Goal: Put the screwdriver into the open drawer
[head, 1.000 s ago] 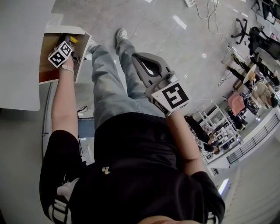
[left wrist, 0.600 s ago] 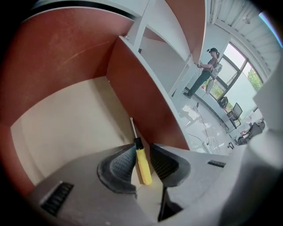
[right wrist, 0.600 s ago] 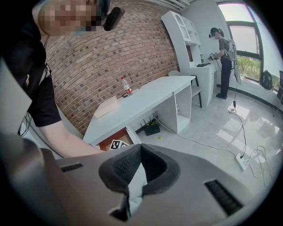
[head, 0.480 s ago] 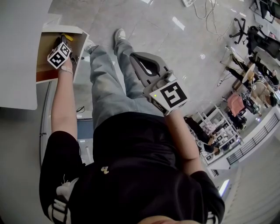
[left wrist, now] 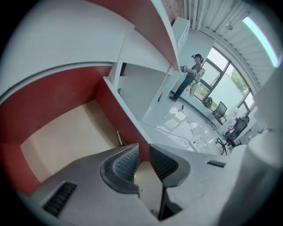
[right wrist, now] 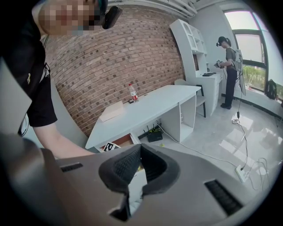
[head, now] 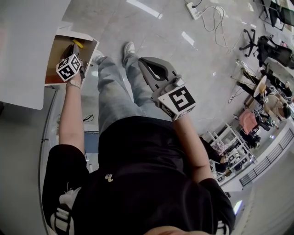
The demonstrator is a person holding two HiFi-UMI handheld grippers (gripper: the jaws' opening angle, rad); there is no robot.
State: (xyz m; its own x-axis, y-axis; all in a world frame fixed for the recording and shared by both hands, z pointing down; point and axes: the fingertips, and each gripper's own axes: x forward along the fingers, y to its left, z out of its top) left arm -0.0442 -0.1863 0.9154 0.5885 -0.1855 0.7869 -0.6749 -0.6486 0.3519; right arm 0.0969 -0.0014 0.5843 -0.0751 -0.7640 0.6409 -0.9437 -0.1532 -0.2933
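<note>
The open drawer [head: 55, 62] sticks out of the white desk at top left of the head view; it has a beige floor [left wrist: 66, 137] and red walls. The screwdriver's yellow handle [head: 78, 43] lies inside it near the far end. My left gripper [head: 75, 53] hangs over the drawer, just short of the handle. Its jaws [left wrist: 141, 152] stand a little apart with nothing between them. A thin metal shaft [left wrist: 119, 137] shows on the drawer floor beside them. My right gripper [head: 143, 63] is held out over the floor, away from the drawer, jaws [right wrist: 140, 152] closed and empty.
The white desk top [head: 23, 55] overhangs the drawer on the left. The person's legs and shoes [head: 128, 46] stand beside the drawer. A power strip with cables [head: 195, 8] lies on the tiled floor. Another person [right wrist: 227, 66] stands by shelves far off.
My left gripper has drawn back a little toward the person, leaving the yellow handle lying in the drawer. The right gripper has hardly moved.
</note>
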